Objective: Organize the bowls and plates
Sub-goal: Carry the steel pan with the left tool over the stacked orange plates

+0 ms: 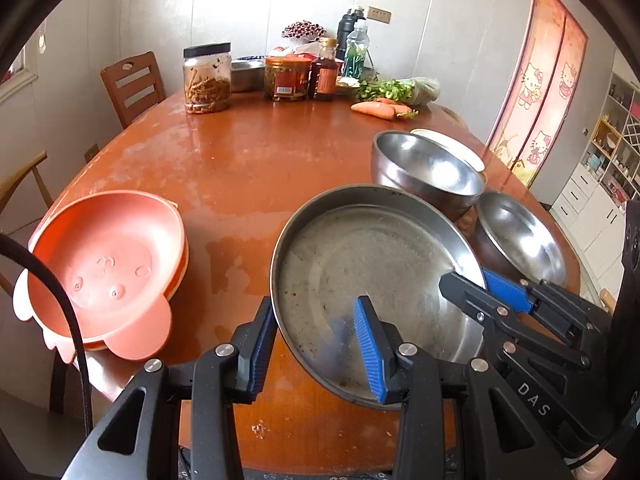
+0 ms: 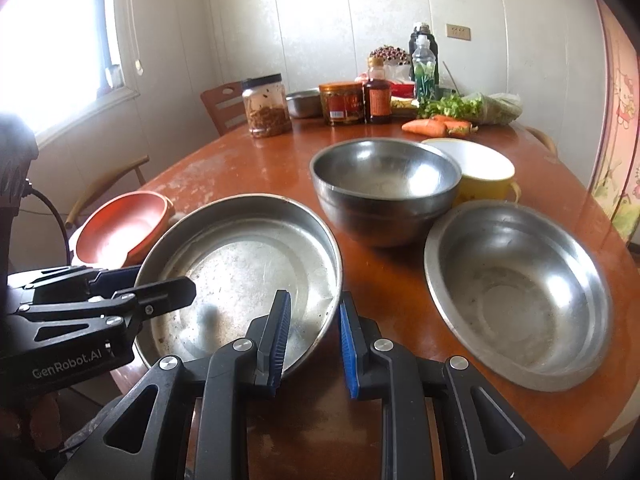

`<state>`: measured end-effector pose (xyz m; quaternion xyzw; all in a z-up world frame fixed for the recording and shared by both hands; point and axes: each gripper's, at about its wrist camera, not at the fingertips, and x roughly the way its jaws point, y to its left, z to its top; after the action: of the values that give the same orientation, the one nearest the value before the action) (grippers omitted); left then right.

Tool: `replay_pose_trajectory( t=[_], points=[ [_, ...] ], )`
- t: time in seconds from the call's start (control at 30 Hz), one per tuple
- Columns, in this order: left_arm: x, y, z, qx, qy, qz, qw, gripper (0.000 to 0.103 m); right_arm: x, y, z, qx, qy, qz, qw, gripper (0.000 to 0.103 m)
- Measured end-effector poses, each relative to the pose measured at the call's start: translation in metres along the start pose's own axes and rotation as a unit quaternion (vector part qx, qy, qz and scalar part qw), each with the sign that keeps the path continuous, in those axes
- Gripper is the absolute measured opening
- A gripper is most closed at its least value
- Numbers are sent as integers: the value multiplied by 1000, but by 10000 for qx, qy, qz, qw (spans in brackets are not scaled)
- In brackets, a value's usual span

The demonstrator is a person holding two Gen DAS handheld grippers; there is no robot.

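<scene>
Nearest of all, the left gripper (image 1: 316, 354) straddles the near rim of the large round shallow steel plate (image 1: 372, 272), one blue pad inside the dish and the other outside its left edge, the jaws spread with daylight on either side of the metal, so it is released and grasps nothing. From the right, the right gripper (image 2: 314, 350) straddles the near-right rim of the same plate in the same way, also parted and not yet closed on the wall. The plate appears to sit at the near edge of the reddish-brown round wooden desk (image 1: 224, 168), though whether its near rim rests flat or is tipped up I cannot tell. My reading is that the step in hand is a two-sided pickup of this plate; next both grippers need to pinch the rim evenly and lift level, since the thin wall looks slippery. To the left lies a stack of salmon-pink plastic pig-faced dishes (image 1: 108, 268); to the right a wide shallow steel bowl (image 2: 520, 292). Farther back stand nested deep steel bowls (image 2: 384, 184) and, just behind them to the right, a yellow enamel mug-bowl (image 2: 480, 172). Jars and carrots crowd the far edge.
</scene>
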<state>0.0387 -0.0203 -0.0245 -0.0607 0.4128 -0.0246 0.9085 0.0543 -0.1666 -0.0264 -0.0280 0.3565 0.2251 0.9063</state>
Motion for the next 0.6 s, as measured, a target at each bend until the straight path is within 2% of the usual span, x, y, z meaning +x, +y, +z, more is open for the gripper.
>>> replay_pose_trajectory(
  t=[0.6],
  points=[
    [-48,-1,19,99,-538,93,9985,40,-39,18,31,-223,-494,-107,9985,24]
  ],
)
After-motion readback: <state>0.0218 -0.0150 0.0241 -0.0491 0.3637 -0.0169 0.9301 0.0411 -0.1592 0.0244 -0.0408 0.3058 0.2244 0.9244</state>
